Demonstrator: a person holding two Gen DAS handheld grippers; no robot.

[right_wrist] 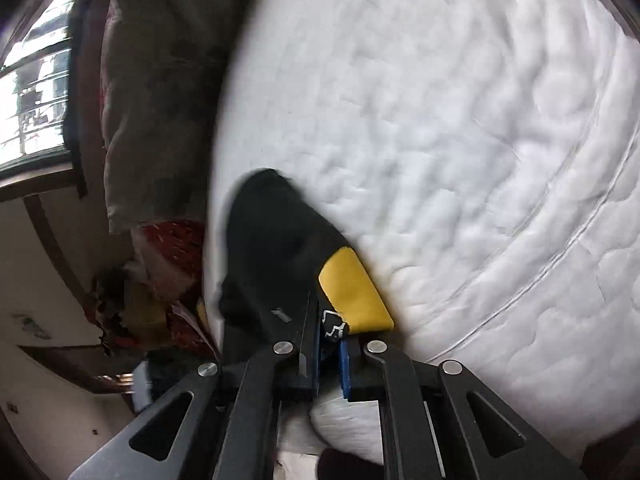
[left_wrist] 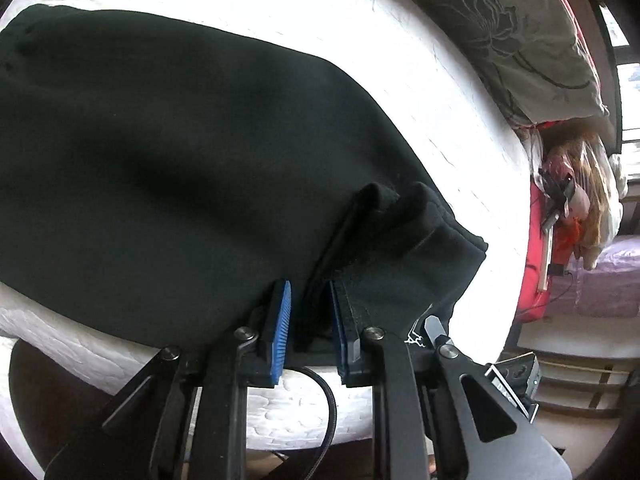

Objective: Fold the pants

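Black pants (left_wrist: 168, 168) lie spread on a white quilted mattress (left_wrist: 420, 52). My left gripper (left_wrist: 310, 320) has its blue pads on either side of a bunched fold of the pants' edge and pinches it near the mattress's front edge. In the right wrist view, my right gripper (right_wrist: 330, 344) is shut on another end of the black pants (right_wrist: 276, 248), which carries a yellow patch (right_wrist: 352, 292) and a small white logo. That end is lifted over the mattress (right_wrist: 460, 140).
A grey floral quilt (left_wrist: 520, 32) lies along the far side of the mattress; it also shows in the right wrist view (right_wrist: 160, 88). Red bedding and clutter (left_wrist: 560, 208) sit beyond the mattress corner. A window (right_wrist: 36, 80) is at the left.
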